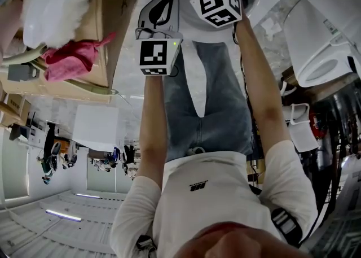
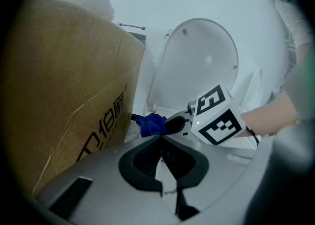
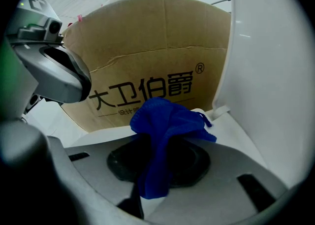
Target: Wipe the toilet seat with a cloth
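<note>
A blue cloth (image 3: 165, 120) is bunched between the jaws of my right gripper (image 3: 157, 143), which is shut on it. In the left gripper view the same cloth (image 2: 150, 124) shows at the tip of the right gripper (image 2: 167, 124), low beside the raised white toilet lid (image 2: 202, 66). The cloth hangs just above the toilet's white rim (image 3: 236, 133); contact is unclear. My left gripper (image 2: 161, 139) is shut with nothing in it and is held a little behind the right one. The head view shows both marker cubes, left (image 1: 158, 55) and right (image 1: 218, 4).
A large brown cardboard box (image 2: 74, 91) with black print (image 3: 147, 88) stands close to the left of the toilet. The upright lid (image 3: 270, 71) walls off the right side. Another white toilet (image 1: 321, 53) and a pink cloth (image 1: 70, 59) show in the head view.
</note>
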The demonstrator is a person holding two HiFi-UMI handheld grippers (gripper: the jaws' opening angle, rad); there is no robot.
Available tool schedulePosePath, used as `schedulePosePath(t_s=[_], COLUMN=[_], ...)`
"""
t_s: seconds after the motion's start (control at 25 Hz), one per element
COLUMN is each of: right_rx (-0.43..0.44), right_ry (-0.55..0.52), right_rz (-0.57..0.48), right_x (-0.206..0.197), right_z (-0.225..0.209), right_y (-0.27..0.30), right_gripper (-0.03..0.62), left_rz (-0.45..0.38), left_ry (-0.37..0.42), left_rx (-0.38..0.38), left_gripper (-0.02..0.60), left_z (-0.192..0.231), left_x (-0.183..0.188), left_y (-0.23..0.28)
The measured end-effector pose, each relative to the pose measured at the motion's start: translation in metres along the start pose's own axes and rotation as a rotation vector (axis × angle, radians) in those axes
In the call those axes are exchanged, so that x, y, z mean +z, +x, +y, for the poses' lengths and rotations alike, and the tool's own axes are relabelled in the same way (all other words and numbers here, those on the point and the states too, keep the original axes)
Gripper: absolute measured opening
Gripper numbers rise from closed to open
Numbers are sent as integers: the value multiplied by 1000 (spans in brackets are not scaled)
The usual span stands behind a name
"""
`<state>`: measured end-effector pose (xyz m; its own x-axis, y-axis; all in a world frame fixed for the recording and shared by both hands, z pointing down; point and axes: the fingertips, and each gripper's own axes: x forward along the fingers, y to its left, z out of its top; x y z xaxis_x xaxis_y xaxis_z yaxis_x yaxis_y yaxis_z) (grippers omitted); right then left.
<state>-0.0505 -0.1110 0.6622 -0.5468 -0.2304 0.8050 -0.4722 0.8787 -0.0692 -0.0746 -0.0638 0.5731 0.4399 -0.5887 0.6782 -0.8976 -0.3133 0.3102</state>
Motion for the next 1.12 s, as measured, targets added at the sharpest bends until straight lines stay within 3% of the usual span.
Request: schedulePosePath(t_s=[1.12], right_rx=[-134], right_ry=[82], right_rz=[10], right_x=[-40], right_z=[-73], right_y=[-44], right_gripper=[86], left_rz=[4], left_ry=[74], left_rx=[-43], left_gripper=[11], left_z=[-47], left_x=[21], left_y=[30])
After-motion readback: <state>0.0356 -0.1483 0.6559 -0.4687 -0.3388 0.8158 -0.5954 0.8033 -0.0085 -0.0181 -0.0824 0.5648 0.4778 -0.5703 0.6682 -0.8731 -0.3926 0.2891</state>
